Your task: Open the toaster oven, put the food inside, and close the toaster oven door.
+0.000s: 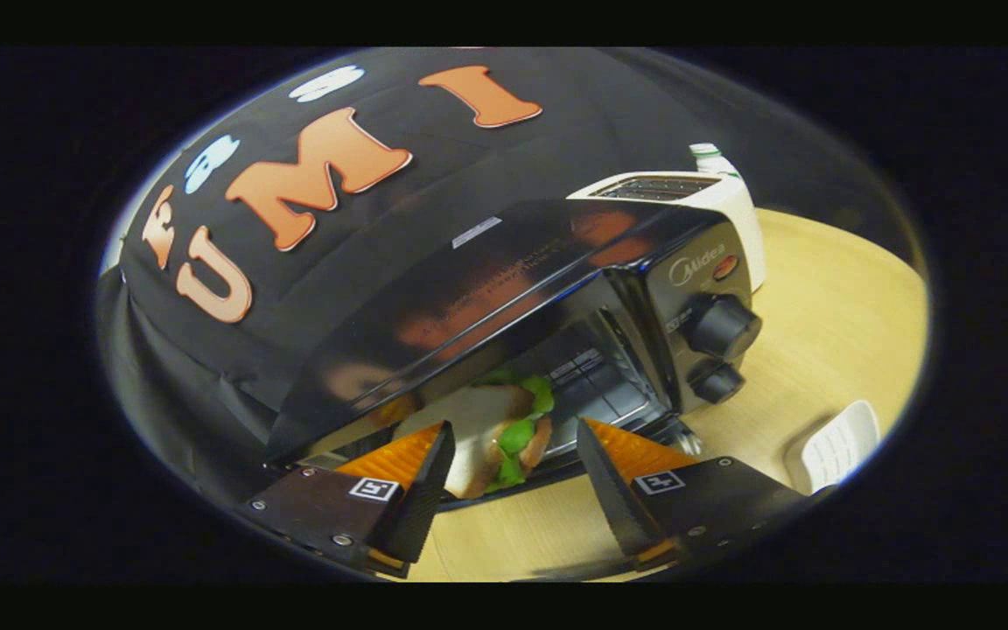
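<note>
A black toaster oven (504, 289) stands on the wooden table (828, 315), tilted in this view, with two knobs (723, 325) on its front panel. Its mouth is open and the wire rack (596, 385) shows inside. A sandwich (478, 424) of white bread, green lettuce and a brown filling lies in the mouth of the oven, just ahead of my fingertips and partly between them. My gripper (514, 429) is open, its fingers wide apart on either side of the sandwich without pressing it. The lowered door shows as a dark edge (548, 477) under the sandwich.
A white slot toaster (705, 197) stands right behind the oven, with a white bottle's green cap (707, 153) beyond it. A white ribbed object (836, 446) lies on the table to the right of my right finger. The black cloth wall hangs close behind the oven.
</note>
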